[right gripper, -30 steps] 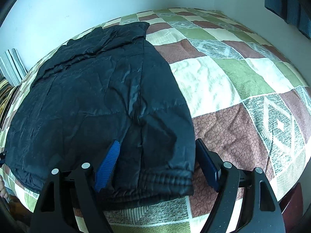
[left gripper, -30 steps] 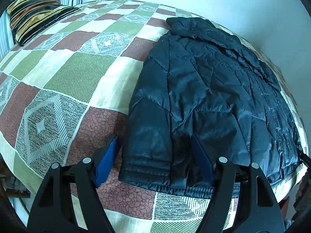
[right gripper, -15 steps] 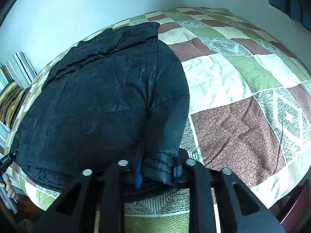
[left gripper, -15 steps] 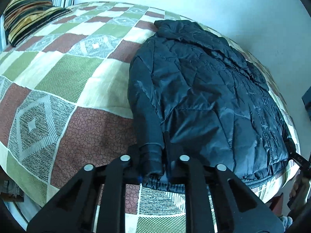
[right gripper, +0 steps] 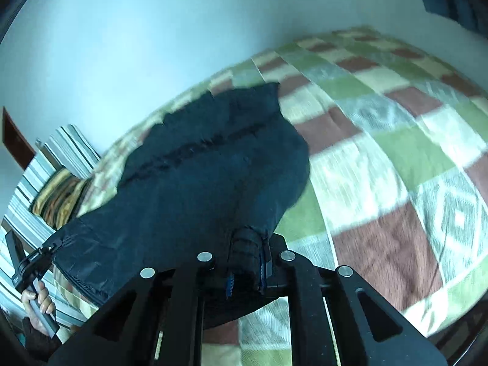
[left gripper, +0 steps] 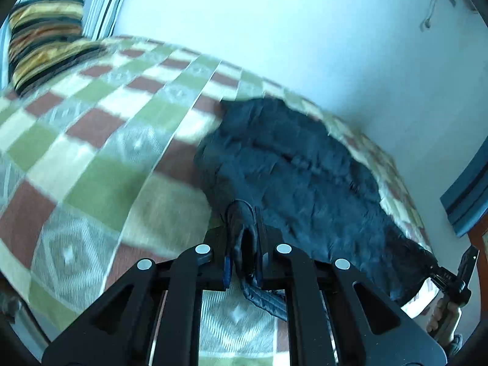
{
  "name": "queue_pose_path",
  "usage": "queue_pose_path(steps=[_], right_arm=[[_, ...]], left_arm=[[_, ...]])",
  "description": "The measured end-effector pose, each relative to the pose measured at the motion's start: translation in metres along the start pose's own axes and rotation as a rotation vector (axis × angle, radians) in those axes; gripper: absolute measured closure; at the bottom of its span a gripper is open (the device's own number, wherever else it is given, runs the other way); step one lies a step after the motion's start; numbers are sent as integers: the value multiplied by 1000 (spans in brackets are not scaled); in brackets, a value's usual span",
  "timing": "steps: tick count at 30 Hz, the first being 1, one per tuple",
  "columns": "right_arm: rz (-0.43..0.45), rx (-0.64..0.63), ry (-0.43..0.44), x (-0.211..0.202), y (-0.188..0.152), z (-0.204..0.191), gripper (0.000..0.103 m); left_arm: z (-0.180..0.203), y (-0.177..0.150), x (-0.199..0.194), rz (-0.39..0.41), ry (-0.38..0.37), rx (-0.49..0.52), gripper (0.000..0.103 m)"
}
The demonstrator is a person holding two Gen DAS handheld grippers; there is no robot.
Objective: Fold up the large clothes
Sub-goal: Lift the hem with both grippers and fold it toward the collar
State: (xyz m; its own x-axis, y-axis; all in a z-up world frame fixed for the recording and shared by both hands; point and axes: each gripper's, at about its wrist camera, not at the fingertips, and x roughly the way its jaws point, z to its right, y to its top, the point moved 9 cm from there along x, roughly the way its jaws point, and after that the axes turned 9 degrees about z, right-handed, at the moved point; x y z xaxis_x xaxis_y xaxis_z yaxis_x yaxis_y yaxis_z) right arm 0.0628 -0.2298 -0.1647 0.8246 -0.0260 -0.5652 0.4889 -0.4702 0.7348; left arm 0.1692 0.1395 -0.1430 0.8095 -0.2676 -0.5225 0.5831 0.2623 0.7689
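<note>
A dark navy quilted jacket [left gripper: 305,177] lies spread on a patchwork bedspread [left gripper: 100,158], collar towards the wall. My left gripper [left gripper: 242,256] is shut on the jacket's hem at its left corner and holds it lifted off the bed. My right gripper [right gripper: 247,262] is shut on the hem at the jacket's [right gripper: 207,177] right corner, also raised. The near half of the jacket hangs between the two grippers. The right gripper shows at the far right of the left wrist view [left gripper: 448,277], the left gripper at the far left of the right wrist view [right gripper: 30,268].
The bedspread [right gripper: 381,152] has green, brown and cream squares. A striped pillow [left gripper: 39,39] lies at the bed's head by a striped backrest [right gripper: 64,149]. A pale wall [left gripper: 274,30] runs along the bed's far side. Dark curtain [left gripper: 466,201] hangs at the right.
Both grippers closed on the jacket's hem corners, then lifted them up off the bed. The views now tilt up towards the wall and are blurred by motion.
</note>
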Motion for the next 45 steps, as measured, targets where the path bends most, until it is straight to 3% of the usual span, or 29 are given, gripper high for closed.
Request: queue_pose_path(steps=[5, 9, 20, 26, 32, 36, 39, 42, 45], right_arm=[[51, 15, 28, 22, 46, -4, 91], [40, 59, 31, 60, 69, 4, 91], [-112, 101, -45, 174, 69, 29, 91], [-157, 117, -67, 203, 55, 40, 91], [-159, 92, -48, 199, 60, 35, 87], [-133, 77, -33, 185, 67, 32, 79], [-99, 69, -29, 172, 75, 30, 68], [-70, 58, -27, 158, 82, 29, 57], [-52, 34, -35, 149, 84, 30, 47]], left_arm=[[13, 46, 32, 43, 27, 41, 92], [8, 66, 81, 14, 66, 24, 92], [-16, 51, 204, -144, 151, 8, 92], [-25, 31, 244, -200, 180, 38, 92], [-18, 39, 235, -177, 146, 71, 85], [-16, 52, 212, -137, 113, 84, 66], [-16, 63, 192, -101, 76, 76, 55], [-20, 73, 175, -45, 102, 82, 38], [-28, 78, 160, -10, 118, 118, 38]])
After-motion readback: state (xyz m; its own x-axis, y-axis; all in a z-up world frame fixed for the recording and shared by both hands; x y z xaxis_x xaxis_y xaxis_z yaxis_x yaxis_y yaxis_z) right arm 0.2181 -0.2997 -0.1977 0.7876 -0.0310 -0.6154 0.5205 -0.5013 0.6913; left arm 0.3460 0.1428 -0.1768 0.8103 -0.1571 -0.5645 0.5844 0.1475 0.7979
